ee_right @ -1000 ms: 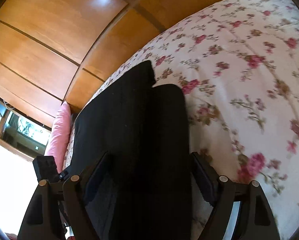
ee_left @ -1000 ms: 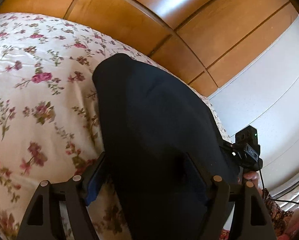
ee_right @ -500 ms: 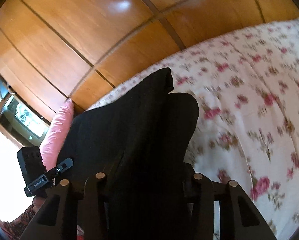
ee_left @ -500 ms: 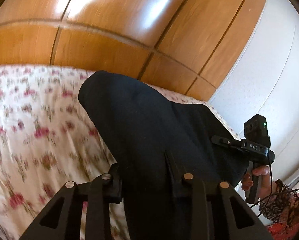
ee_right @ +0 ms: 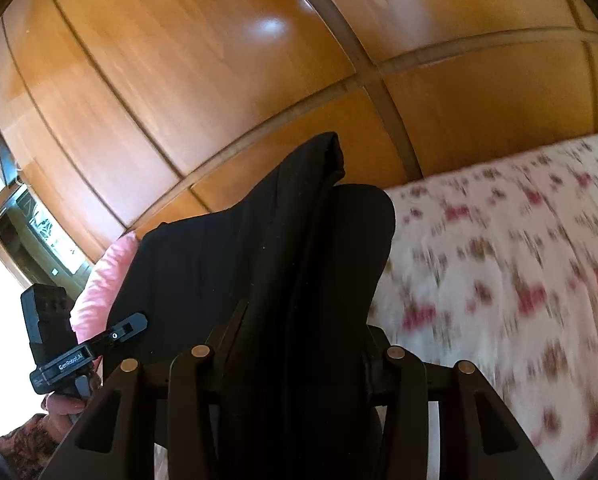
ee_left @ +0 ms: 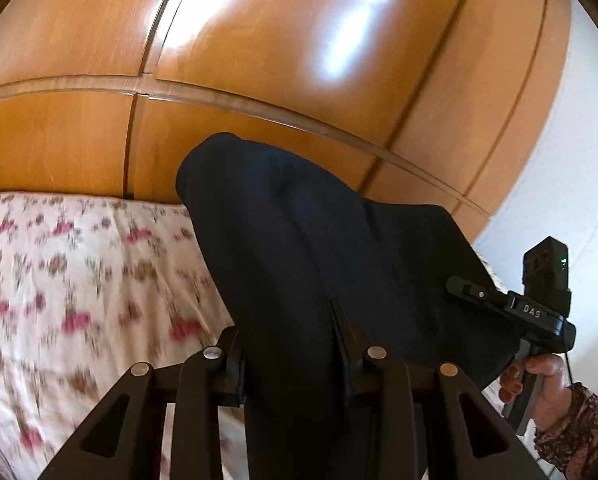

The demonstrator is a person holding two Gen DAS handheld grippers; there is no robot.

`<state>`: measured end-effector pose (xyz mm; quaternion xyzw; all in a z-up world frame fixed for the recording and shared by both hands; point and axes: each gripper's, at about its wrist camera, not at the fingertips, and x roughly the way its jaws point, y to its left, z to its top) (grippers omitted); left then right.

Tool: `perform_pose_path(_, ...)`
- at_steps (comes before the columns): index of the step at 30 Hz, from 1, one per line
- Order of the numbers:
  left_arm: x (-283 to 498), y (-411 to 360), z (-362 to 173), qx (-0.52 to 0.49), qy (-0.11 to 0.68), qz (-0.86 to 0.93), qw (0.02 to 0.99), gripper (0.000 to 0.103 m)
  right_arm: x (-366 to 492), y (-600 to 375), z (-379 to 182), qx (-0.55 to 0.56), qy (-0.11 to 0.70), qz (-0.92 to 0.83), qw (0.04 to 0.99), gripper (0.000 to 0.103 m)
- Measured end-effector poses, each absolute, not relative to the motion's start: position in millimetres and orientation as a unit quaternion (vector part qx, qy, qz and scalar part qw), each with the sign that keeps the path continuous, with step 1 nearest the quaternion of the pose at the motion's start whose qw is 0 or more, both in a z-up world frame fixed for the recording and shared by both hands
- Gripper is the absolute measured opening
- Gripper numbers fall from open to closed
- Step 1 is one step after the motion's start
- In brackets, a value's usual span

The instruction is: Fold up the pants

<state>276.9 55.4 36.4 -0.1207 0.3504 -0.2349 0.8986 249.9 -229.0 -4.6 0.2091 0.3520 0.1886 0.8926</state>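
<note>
Above the bed (ee_left: 59, 280), both claws, left (ee_left: 287, 344) and right (ee_right: 299, 340), pinch the pants (ee_left: 299, 260), which stretch straight ahead toward the far edge.

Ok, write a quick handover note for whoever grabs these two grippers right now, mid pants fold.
Left gripper: shut on the black pants, near edge.
Right gripper: shut on the same pants, other part of that edge.
Pants: near end raised between both grippers, the rest draped ahead over the floral bedspread; wooden wardrobe behind, pink pillow at the right gripper's left.
Done: both grips set, edge lifted.
Left: probably carry the held end over the far end, lay it flat, release, then smooth.
</note>
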Motion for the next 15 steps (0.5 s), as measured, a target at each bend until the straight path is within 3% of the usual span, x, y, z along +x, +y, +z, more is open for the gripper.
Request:
perform_pose_path(8, 338, 63, -12, -0.124, 0.393, -0.203, 0.888, 0.039, 316, -228, -43, 0.194, 0.378, 0.16, 0.891, 0.047)
perform_pose_path(11, 334, 63, -28, -0.107, 0.362, -0.197, 0.905, 0.054, 316, -228, -62, 0.175, 0.361, 0.144, 0.904, 0.06)
perform_pose_path(13, 340, 71, -34, -0.136, 0.369, -0.2, 0.897, 0.063, 315, -235, -68, 0.203, 0.359, 0.146, 0.899, 0.061)
perform_pose_path(15, 344, 79, -41, -0.167, 0.375, -0.209, 0.887, 0.064, 316, -238, -71, 0.211, 0.36, 0.147, 0.897, 0.062)
